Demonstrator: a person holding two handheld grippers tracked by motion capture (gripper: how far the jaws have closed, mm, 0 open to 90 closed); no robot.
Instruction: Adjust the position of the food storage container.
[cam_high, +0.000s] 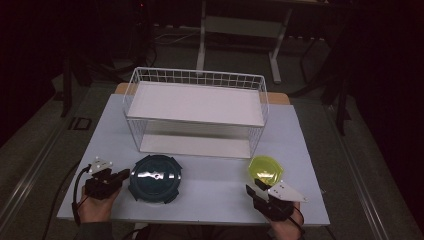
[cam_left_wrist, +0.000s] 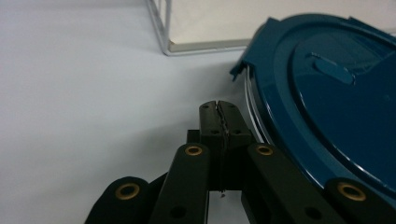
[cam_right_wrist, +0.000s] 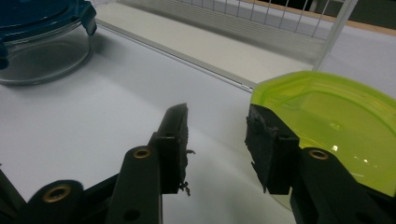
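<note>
On the white desk (cam_high: 210, 175), a teal-lidded glass container (cam_high: 155, 178) is set near the left front, just beside the left gripper (cam_left_wrist: 218, 109), whose jaws are clenched together on nothing. Toward the right front, a lime-green lidded container (cam_high: 265, 169) is placed just beyond the right gripper (cam_right_wrist: 217, 135), whose jaws are parted and empty. Behind both, a white wire basket (cam_high: 196, 80) is seen.

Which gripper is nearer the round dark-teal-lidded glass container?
Left. The left gripper sits shut right beside the dark-teal-lidded glass container, at its left edge. The right gripper is open across the table by the yellow-green lid.
</note>
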